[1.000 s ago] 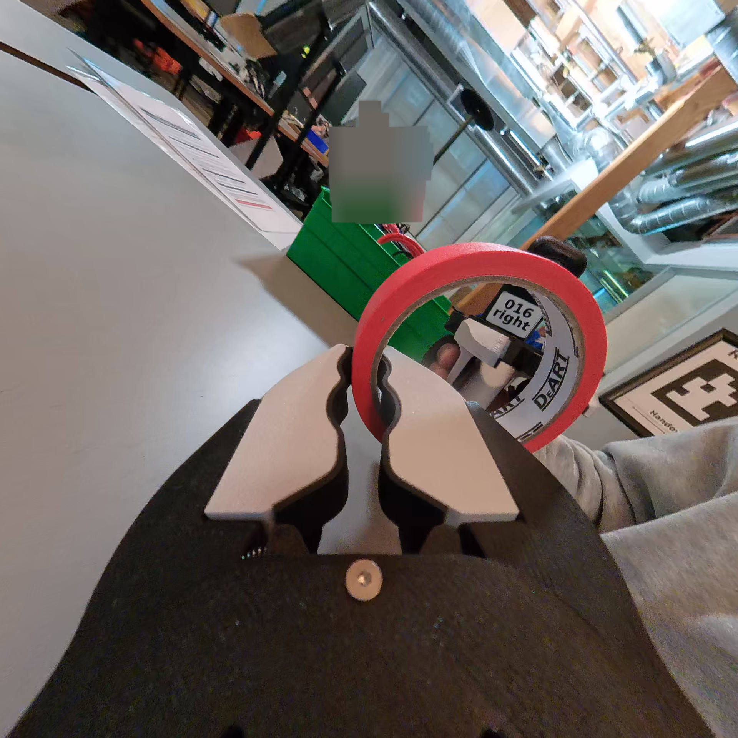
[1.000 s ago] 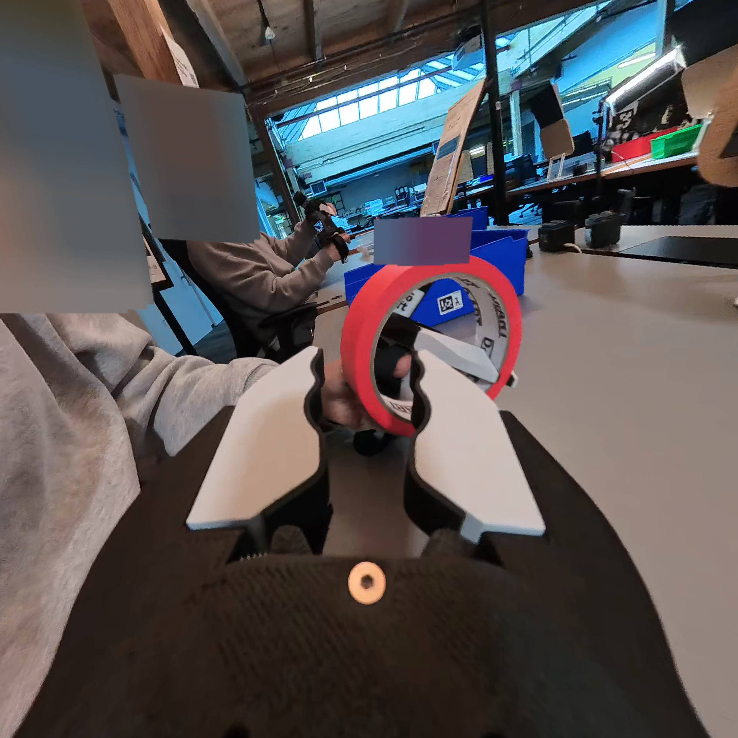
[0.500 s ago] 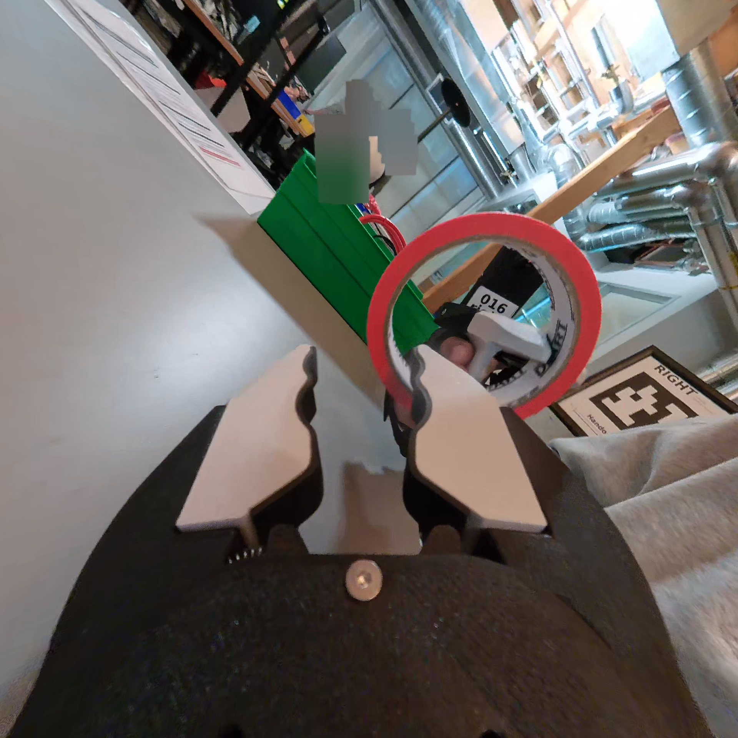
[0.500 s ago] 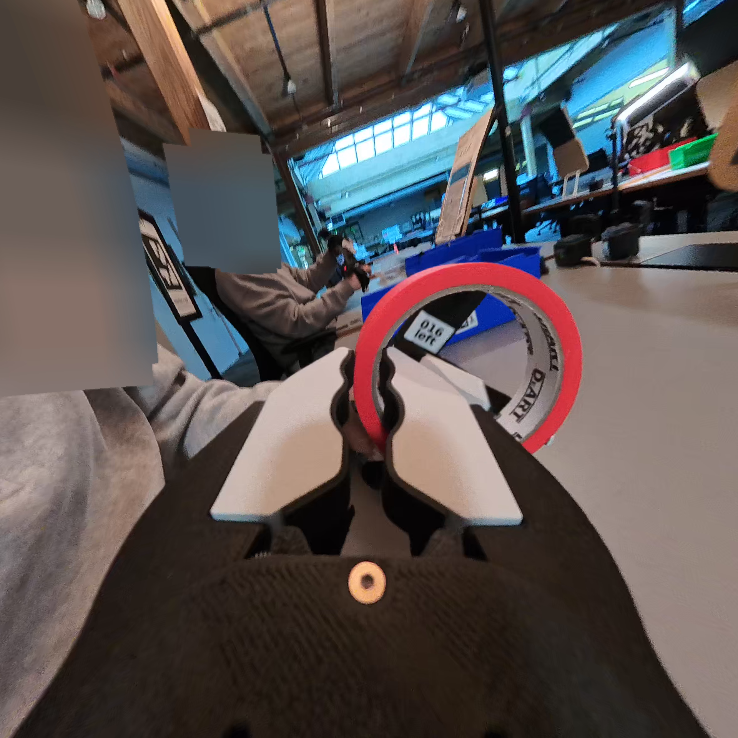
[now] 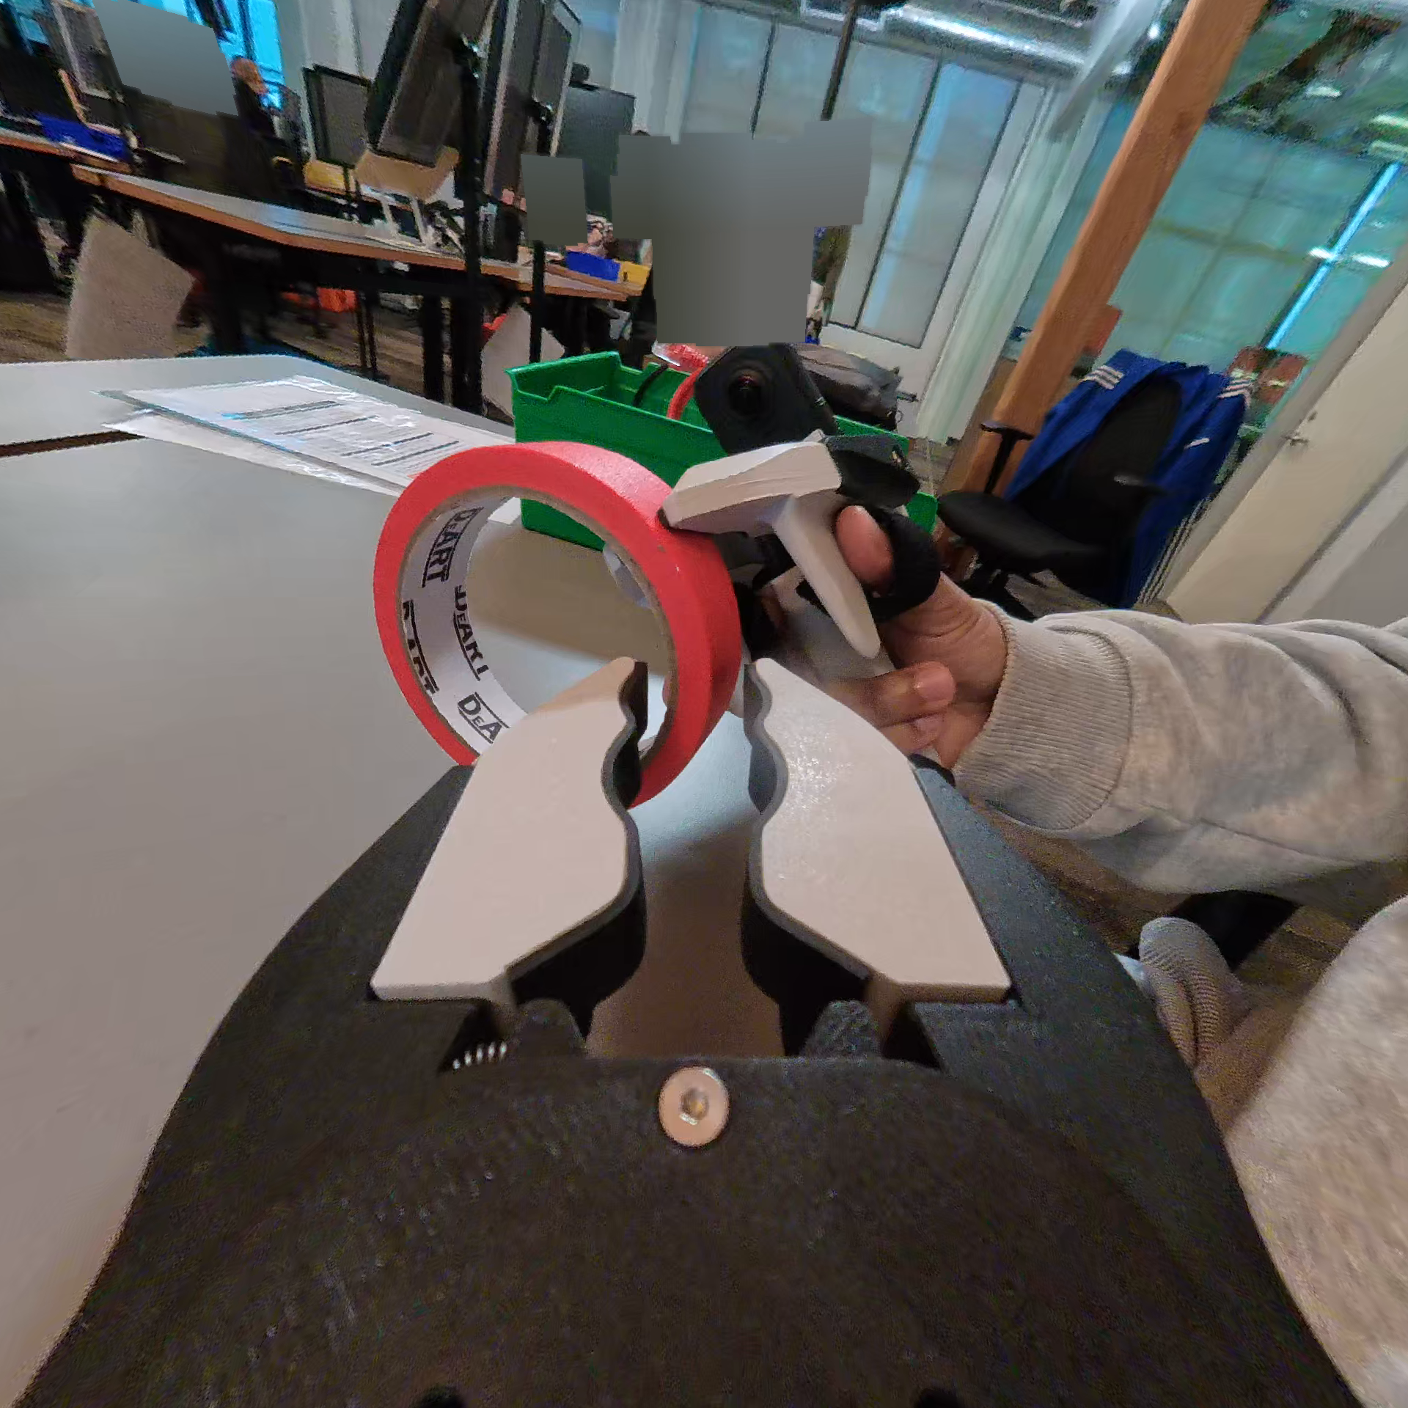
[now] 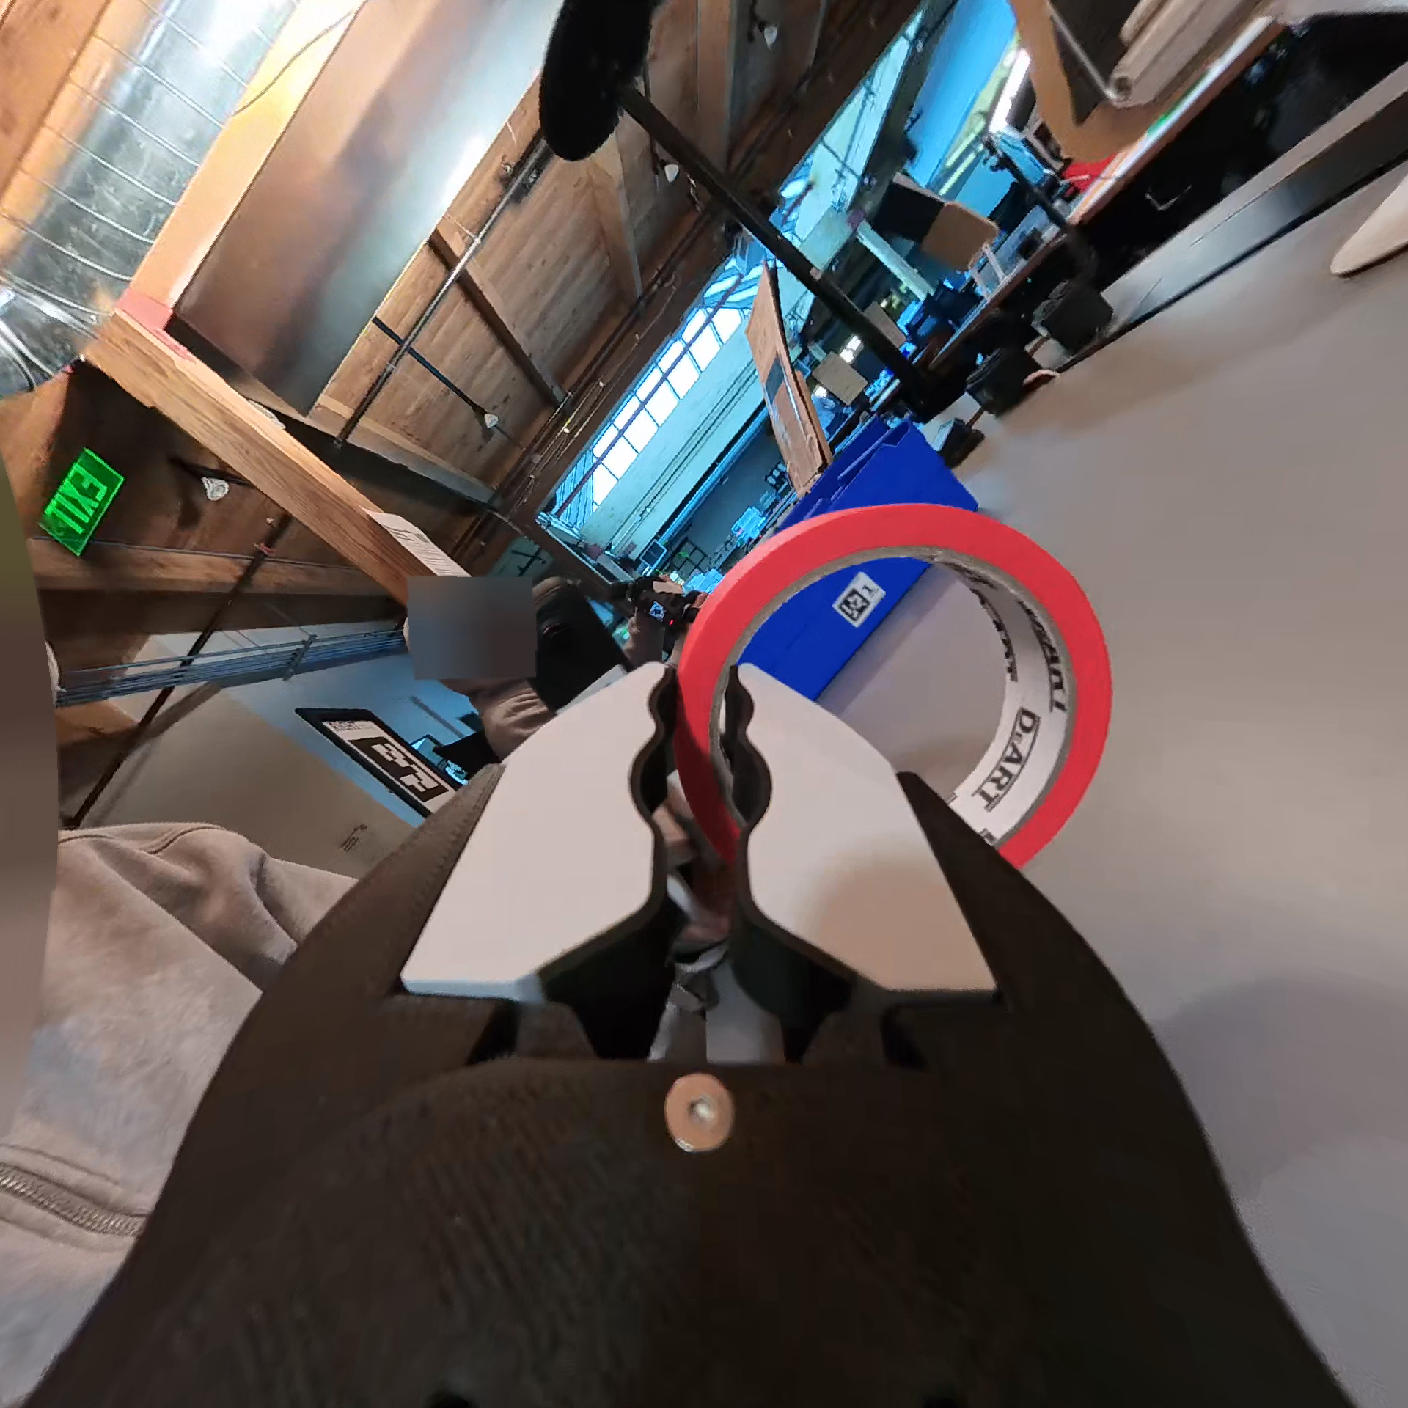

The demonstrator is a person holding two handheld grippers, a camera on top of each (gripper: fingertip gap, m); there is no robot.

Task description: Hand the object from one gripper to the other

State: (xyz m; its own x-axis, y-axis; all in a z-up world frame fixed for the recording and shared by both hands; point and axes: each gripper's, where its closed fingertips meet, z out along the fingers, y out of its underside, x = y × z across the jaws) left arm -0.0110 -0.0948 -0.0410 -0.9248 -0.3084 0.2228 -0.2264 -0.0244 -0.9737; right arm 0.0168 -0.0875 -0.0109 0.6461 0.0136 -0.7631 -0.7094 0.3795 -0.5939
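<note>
- Red tape roll (image 5: 689, 602) hangs in the air above the grey table (image 5: 190, 609), standing on edge with its open centre showing; black printed lettering runs round the white inner core.
- Right gripper (image 6: 697, 712) pinches the roll's band, one finger (image 6: 587, 823) outside the ring and the other inside it, the jaws pressed close on the wall.
- Seen from the left wrist view, that right gripper (image 5: 663, 526) grips the roll's upper right edge, held by a bare hand (image 5: 926, 648) in a grey sleeve (image 5: 1188, 731), with a small black camera on top.
- Left gripper (image 5: 693, 701) has its jaws spread; the lower rim of the roll sits in the gap, and the left finger (image 5: 533, 838) hides part of it, so I cannot tell whether it touches.
- Green bin (image 5: 602, 427) stands on the table behind the roll; something red and a dark cable show over its rim, not clearly.
- Printed sheets in clear sleeves (image 5: 297, 430) lie flat to the left of the bin.
- Blue bin (image 6: 861, 548) with a small square code sticker sits behind the roll in the right wrist view; its contents are hidden.
- Framed black-and-white marker board (image 6: 381, 754) and a lit green sign (image 6: 80, 503) are beyond.
</note>
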